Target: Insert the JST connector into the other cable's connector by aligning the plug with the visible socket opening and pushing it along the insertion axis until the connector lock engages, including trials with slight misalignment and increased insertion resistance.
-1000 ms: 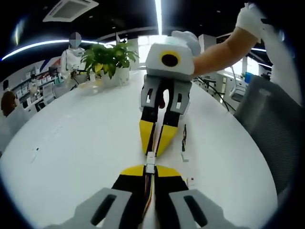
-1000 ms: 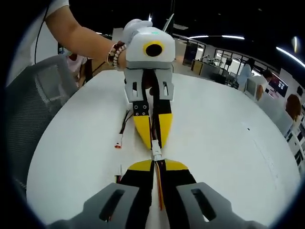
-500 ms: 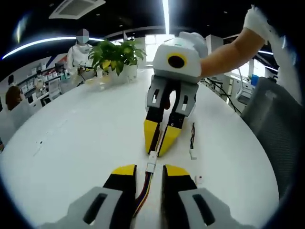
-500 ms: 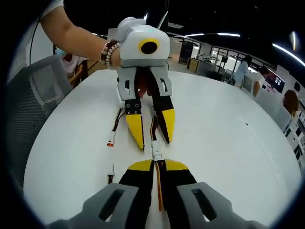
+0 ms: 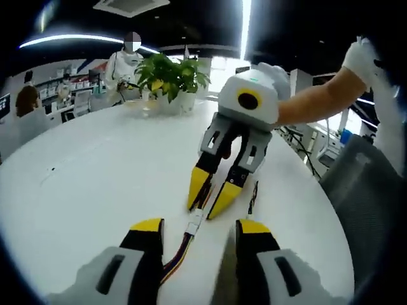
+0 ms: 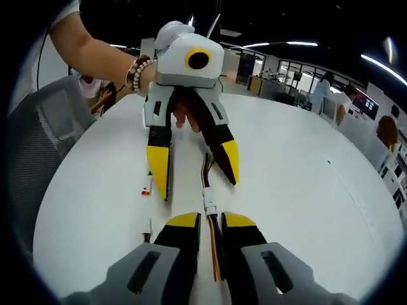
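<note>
— White table (image 5: pixel 95 171), and what changed?
— Left gripper (image 5: pixel 194 234) spread wide, letting go. Right gripper (image 6: pixel 210 222) loosened around its cable. Joined connector (image 6: pixel 208 209) lay between them; it looked plugged.

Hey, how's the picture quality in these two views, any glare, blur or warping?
Left gripper view: ceiling light strip blows out white, the table bows from fisheye, background figures are soft. Right gripper view: the joined connector is fairly sharp, the chair smears at the edge.
</note>
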Tool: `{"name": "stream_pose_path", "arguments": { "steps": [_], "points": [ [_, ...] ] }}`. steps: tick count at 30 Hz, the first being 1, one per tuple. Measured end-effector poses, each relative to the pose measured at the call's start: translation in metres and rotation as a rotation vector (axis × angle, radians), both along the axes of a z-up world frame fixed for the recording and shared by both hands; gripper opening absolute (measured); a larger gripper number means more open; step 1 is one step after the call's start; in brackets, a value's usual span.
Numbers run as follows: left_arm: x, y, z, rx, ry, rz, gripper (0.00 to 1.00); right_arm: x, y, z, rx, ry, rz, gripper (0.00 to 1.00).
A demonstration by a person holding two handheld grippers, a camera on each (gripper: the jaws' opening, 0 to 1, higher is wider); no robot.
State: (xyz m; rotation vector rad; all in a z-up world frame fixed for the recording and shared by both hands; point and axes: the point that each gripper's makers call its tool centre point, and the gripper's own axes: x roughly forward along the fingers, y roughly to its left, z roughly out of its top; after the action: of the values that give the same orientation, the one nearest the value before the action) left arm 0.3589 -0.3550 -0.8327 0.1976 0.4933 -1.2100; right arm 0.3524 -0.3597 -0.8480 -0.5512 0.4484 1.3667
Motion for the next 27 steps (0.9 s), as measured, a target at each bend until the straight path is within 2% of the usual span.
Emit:
{"name": "stream_pose_path", "arguments": {
  "steps": [4,5,6,7,9,11,14,17,22,24,26,27],
  "points": [
    [-0.002,0.002,0.000,-0.003,0.004,0.010,0.45,-0.001,-0.001,0.002,0.001,-0.001,0.000,0.11],
    [0.000,0.003,0.003,-0.012,-0.017,0.026,0.48,-0.001,-0.002,0.003,0.004,-0.004,0.000,0.11],
    [0.009,0.007,0.004,-0.013,-0.035,0.092,0.55,-0.001,-0.003,0.004,0.006,-0.003,-0.003,0.12],
    [0.002,0.005,0.006,-0.025,-0.019,0.044,0.54,-0.001,-0.004,0.005,0.008,0.001,-0.007,0.12],
    [0.004,0.005,0.013,-0.073,-0.038,0.071,0.52,-0.001,-0.007,0.008,0.014,0.004,-0.012,0.13],
    [0.001,0.006,0.018,-0.109,-0.016,0.081,0.57,-0.003,-0.011,0.011,0.018,0.001,-0.017,0.14],
    [-0.005,0.009,0.020,-0.120,-0.017,0.088,0.66,-0.006,-0.017,0.017,0.042,0.013,-0.025,0.15],
    [-0.020,0.008,0.025,-0.160,0.004,0.078,0.73,-0.020,-0.019,0.024,0.084,0.037,-0.014,0.17],
    [-0.046,0.013,0.015,-0.141,0.025,0.057,0.70,-0.040,-0.022,0.022,0.093,0.049,0.013,0.16],
    [-0.051,0.015,0.011,-0.133,0.031,0.056,0.63,-0.048,-0.022,0.020,0.101,0.059,0.016,0.16],
    [-0.056,0.017,0.009,-0.133,0.043,0.052,0.52,-0.054,-0.022,0.018,0.108,0.073,0.018,0.16],
    [-0.057,0.017,0.011,-0.146,0.050,0.055,0.50,-0.055,-0.022,0.017,0.106,0.074,0.018,0.16]
  ]
}}
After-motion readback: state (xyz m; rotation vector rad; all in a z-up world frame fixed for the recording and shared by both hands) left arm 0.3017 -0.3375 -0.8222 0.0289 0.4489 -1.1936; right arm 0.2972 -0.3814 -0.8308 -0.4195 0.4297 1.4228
